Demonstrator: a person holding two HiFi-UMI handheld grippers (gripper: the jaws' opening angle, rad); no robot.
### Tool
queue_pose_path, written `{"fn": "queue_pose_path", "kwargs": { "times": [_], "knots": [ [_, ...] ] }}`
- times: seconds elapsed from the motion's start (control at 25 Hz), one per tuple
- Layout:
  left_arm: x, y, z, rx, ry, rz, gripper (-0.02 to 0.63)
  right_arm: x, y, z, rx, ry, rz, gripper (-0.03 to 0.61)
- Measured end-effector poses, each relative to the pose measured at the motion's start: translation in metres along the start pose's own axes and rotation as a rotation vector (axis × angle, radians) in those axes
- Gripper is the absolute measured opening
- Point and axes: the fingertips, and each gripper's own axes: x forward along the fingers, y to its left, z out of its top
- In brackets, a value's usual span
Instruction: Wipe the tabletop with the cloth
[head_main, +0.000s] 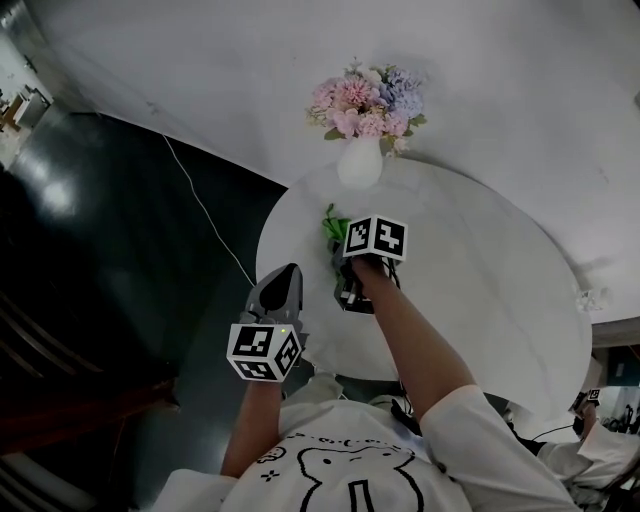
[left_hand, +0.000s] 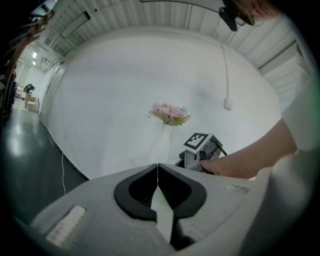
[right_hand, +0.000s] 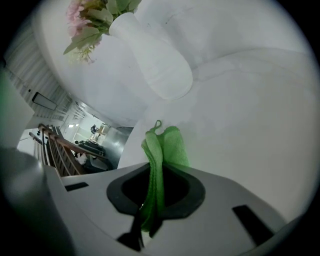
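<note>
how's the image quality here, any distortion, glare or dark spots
Head view: dim, the round table bowed by the wide lens, a pale glare patch on the dark floor. Left gripper view: black vignette ring, bright white backdrop. Right gripper view: tilted and warped, yet the green cloth reads sharp.

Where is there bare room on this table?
The right half of the tabletop, from the right gripper to the rim, is bare. Crowded: the far edge by the vase, and the left, where the right gripper holds the cloth near the left gripper.
</note>
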Motion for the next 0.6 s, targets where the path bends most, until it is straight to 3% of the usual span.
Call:
{"fn": "queue_pose_path", "kwargs": {
  "times": [0.6],
  "knots": [
    [-0.009, 0.02, -0.008, -0.01, 0.016, 0.045, 0.018, 0.027, 0.035, -0.002, -0.008, 0.054, 0.051, 0.041]
  ]
}}
